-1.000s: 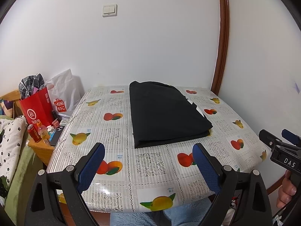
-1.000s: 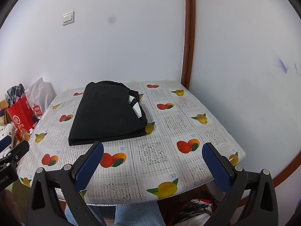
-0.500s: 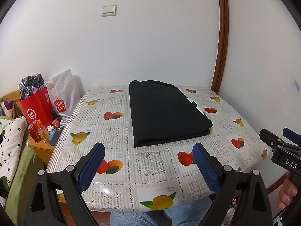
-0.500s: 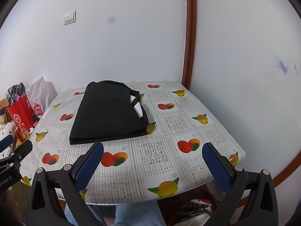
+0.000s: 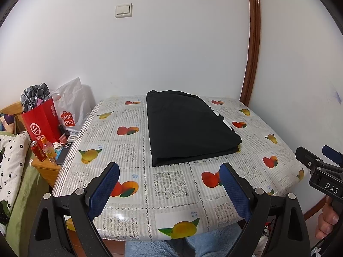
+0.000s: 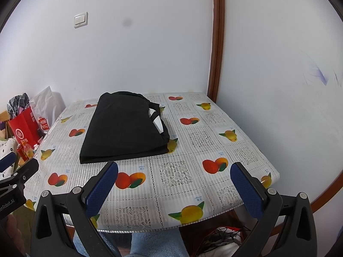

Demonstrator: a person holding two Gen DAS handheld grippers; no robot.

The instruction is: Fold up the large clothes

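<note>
A black garment (image 5: 188, 128) lies folded into a flat rectangle on the table (image 5: 171, 184) with a fruit-print cloth. It also shows in the right wrist view (image 6: 124, 128), with a bit of white showing at its right edge. My left gripper (image 5: 169, 182) is open and empty, held back above the table's near edge. My right gripper (image 6: 173, 184) is open and empty, also near the front edge. Each gripper sees the other at its frame side: the right gripper (image 5: 317, 160) and the left gripper (image 6: 12, 171).
A red paper bag (image 5: 40, 120) and a white bag (image 5: 72, 105) stand left of the table. A side table (image 5: 47, 167) holds a can, a bottle and a phone. White walls close in behind and on the right. A brown door frame (image 5: 250, 42) stands in the corner.
Both grippers have drifted very slightly; the garment has not moved.
</note>
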